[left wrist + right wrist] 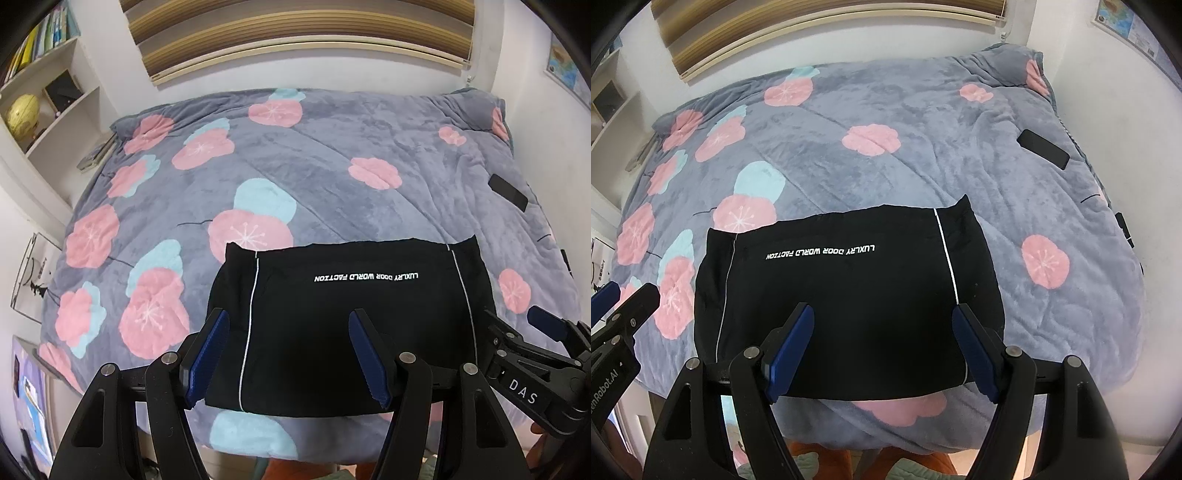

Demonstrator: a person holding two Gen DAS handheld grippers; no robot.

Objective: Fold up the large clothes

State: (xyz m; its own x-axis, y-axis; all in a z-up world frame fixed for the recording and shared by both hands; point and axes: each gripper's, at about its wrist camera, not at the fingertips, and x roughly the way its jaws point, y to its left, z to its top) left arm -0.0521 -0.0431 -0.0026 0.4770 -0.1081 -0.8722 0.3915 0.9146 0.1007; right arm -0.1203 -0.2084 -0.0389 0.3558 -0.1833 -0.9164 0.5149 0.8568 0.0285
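A black garment (332, 332) lies folded into a flat rectangle at the near edge of the bed, with thin white stripes down both sides and white lettering across it. The right wrist view shows the same garment (849, 295) from slightly right. My left gripper (288, 332) hovers above its near left part, jaws open, nothing between the blue pads. Above the garment's near right part hangs my right gripper (882, 325), jaws wide apart and holding nothing. Each gripper shows at the edge of the other's view: the right one (546, 343), the left one (613, 306).
A grey blanket (332, 166) with pink and blue flowers covers the bed. A black phone (508, 192) lies near the bed's right edge, by the wall. Shelves with books and a globe (24, 114) stand at the left. A striped blind hangs behind the bed.
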